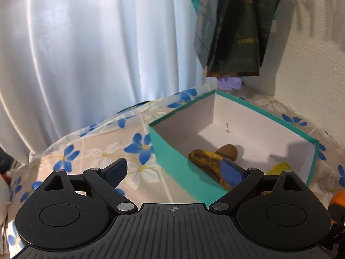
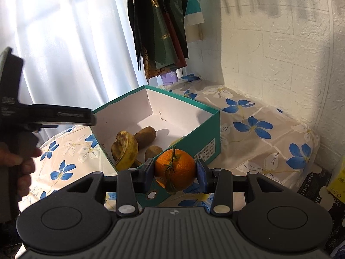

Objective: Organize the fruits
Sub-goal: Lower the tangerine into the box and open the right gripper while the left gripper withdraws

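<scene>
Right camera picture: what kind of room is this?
Probably a corner of someone's home: a white curtain, a white brick-pattern wall, and a flowered tablecloth under a teal box of fruit.

Box (image 2: 189, 138): teal outside, plain white inside. Banana (image 2: 125, 149): yellow, heavily blotched brown and black. Two kiwis (image 2: 145, 137): dull brown. Orange (image 2: 175, 169): bright orange with a green stem and leaf. Desk cloth (image 2: 258, 142): beige grid printed with blue and white flowers, yellow centres. Curtain (image 1: 97, 54): pale white-blue. Wall (image 2: 280, 43): cream with a raised brick pattern. Hanging bags (image 1: 237, 28): dark green with gold lettering. Claw bodies are black; claw pads (image 1: 231, 171) blue.
</scene>
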